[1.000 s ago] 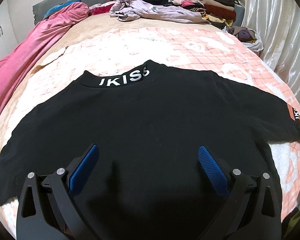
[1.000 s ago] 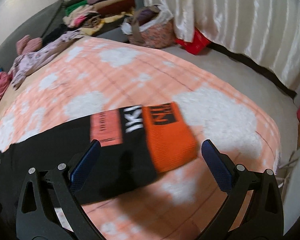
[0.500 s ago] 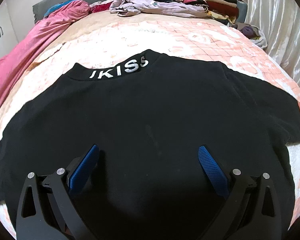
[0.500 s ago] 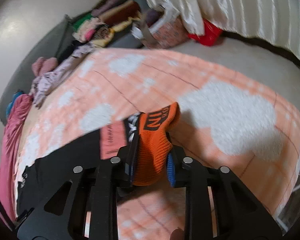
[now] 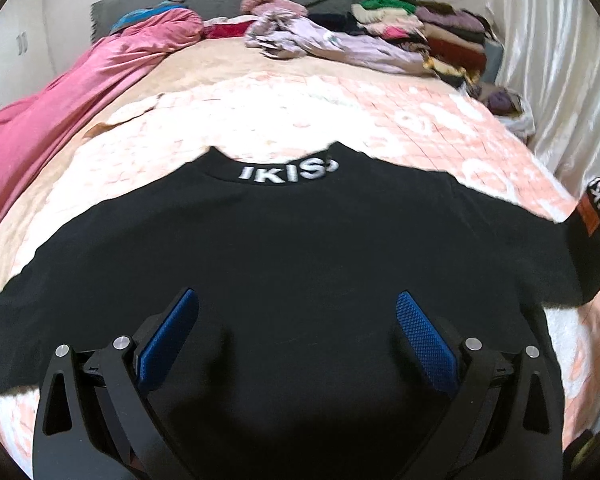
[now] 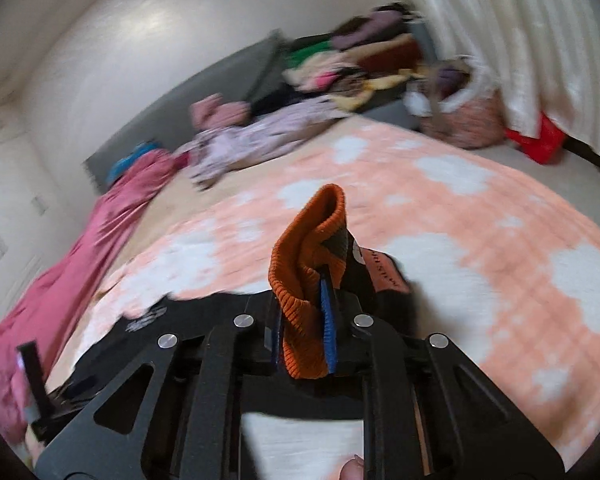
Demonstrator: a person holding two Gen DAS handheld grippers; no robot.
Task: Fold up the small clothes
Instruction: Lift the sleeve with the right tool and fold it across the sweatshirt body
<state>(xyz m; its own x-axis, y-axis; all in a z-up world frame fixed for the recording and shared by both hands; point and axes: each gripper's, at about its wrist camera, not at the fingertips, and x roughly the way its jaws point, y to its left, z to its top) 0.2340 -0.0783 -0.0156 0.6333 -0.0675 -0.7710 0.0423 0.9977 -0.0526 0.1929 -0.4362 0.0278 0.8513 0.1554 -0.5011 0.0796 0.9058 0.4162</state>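
Observation:
A black sweater (image 5: 292, 248) with a white-lettered collar (image 5: 288, 170) lies spread flat on the bed, collar away from me. My left gripper (image 5: 298, 322) is open and empty, hovering over the sweater's lower middle. My right gripper (image 6: 304, 300) is shut on the sweater's orange cuff (image 6: 308, 256) and holds it lifted off the blanket. In the left wrist view that raised right sleeve end (image 5: 598, 204) shows at the far right edge. The left sleeve (image 5: 8, 312) lies flat at the left.
The bed has a peach and white blanket (image 5: 300, 116). A pink quilt (image 5: 60, 96) runs along the left side. Loose and stacked clothes (image 5: 380, 36) fill the far end. A basket (image 6: 468, 116) and a curtain (image 6: 520, 40) stand to the right of the bed.
My right gripper closed on the orange cuff and lifted it off the blanket, swinging the sleeve end up. My left gripper stayed open over the sweater, shifting slightly.

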